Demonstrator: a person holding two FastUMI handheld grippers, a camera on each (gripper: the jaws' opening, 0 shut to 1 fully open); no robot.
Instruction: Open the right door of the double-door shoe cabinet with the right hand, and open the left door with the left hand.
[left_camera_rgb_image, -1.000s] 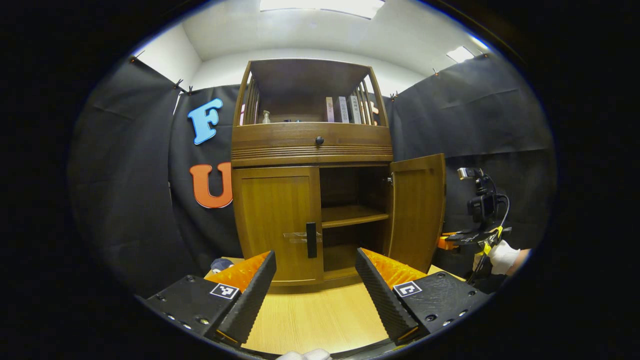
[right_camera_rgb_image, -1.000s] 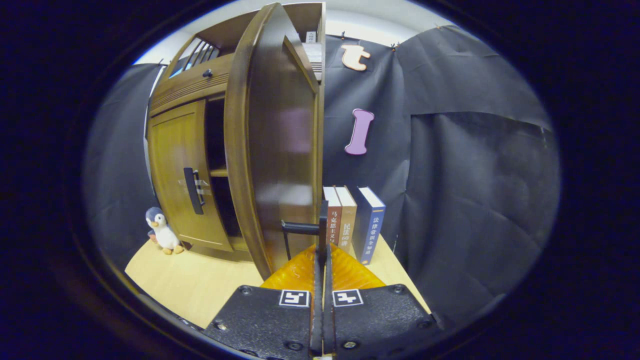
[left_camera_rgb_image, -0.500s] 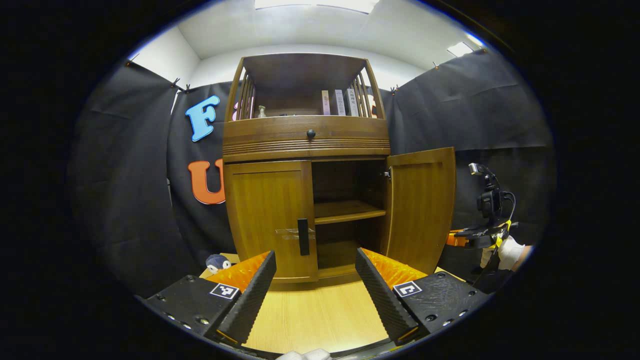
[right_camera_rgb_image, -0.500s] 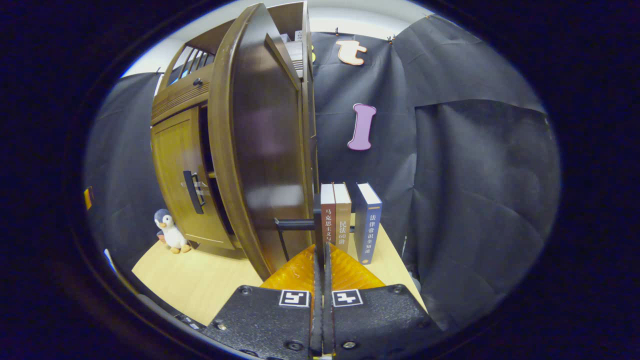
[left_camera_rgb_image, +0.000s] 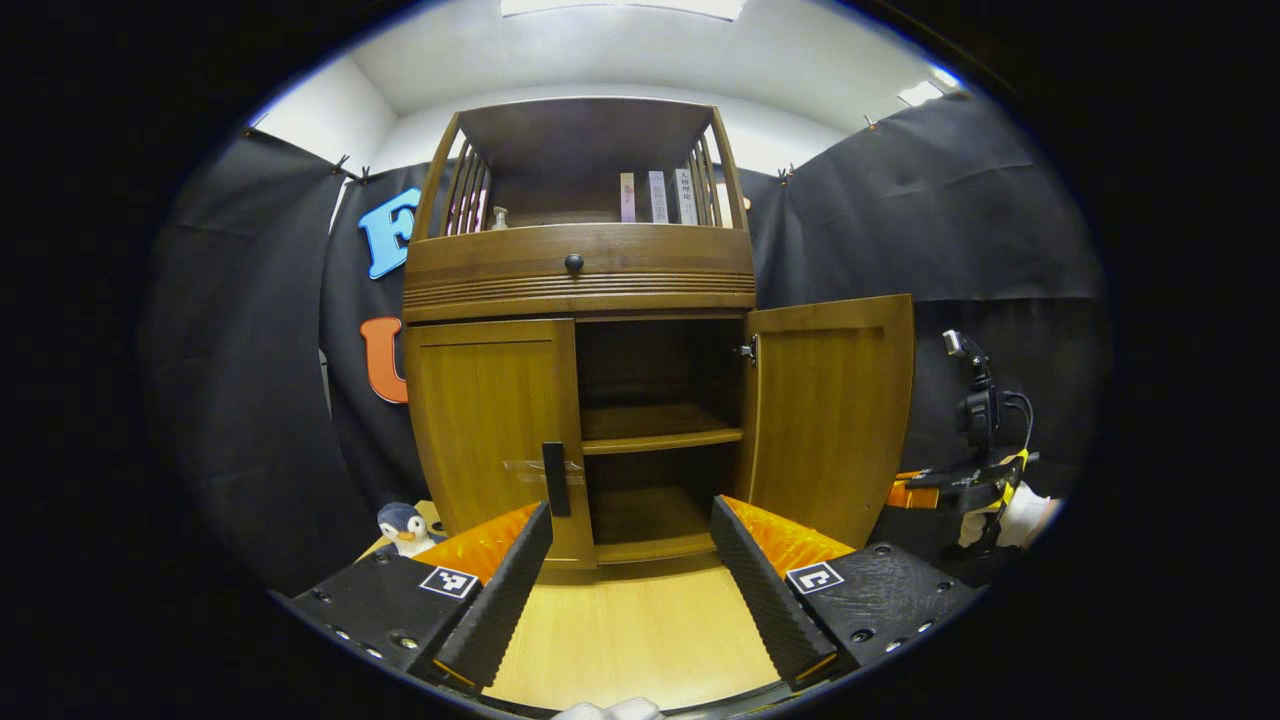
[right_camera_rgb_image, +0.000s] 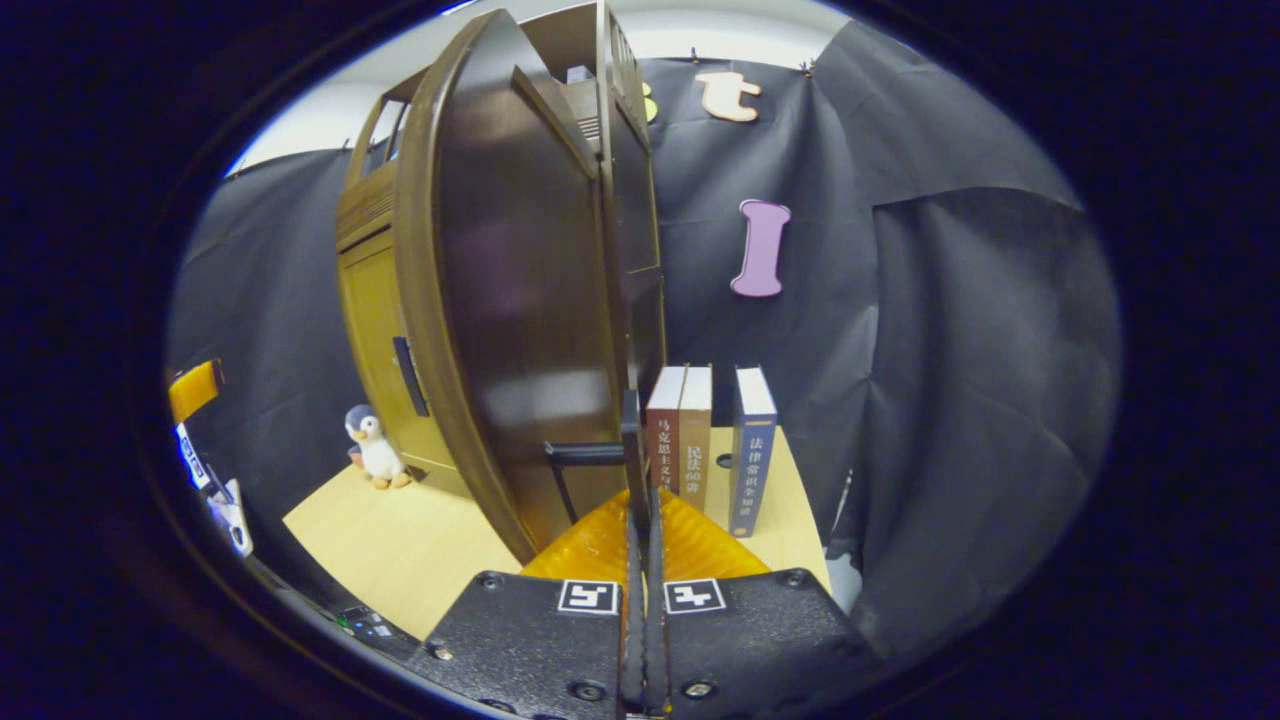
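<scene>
Shoe cabinet (left_camera_rgb_image: 580, 290) upright at the back of the bench (left_camera_rgb_image: 630, 630), seen head-on from the left gripper view, long axis vertical. Right door (left_camera_rgb_image: 830, 410) swung well out on its hinges, outer face turned toward the left gripper view, bare shelf (left_camera_rgb_image: 655, 435) showing inside. Left door (left_camera_rgb_image: 495, 420) flat in its frame, its dark handle (left_camera_rgb_image: 555, 478) standing vertical at the inner edge. Right door's handle (right_camera_rgb_image: 630, 445) clamped between the closed jaws of the right gripper (right_camera_rgb_image: 640, 520), bar vertical, the door's dark inner face filling the middle of the right gripper view. Left gripper (left_camera_rgb_image: 630, 530) short of the cabinet, jaws wide and holding nothing, aimed at the lower front, apart from the left door. Toy penguin (left_camera_rgb_image: 403, 525) on the bench beside the cabinet's left corner. Three books (right_camera_rgb_image: 705, 440) upright on the bench behind the open door, spines toward the right gripper view. Gloved hand (left_camera_rgb_image: 1020, 515) holding the right gripper at the far right of the left gripper view.
</scene>
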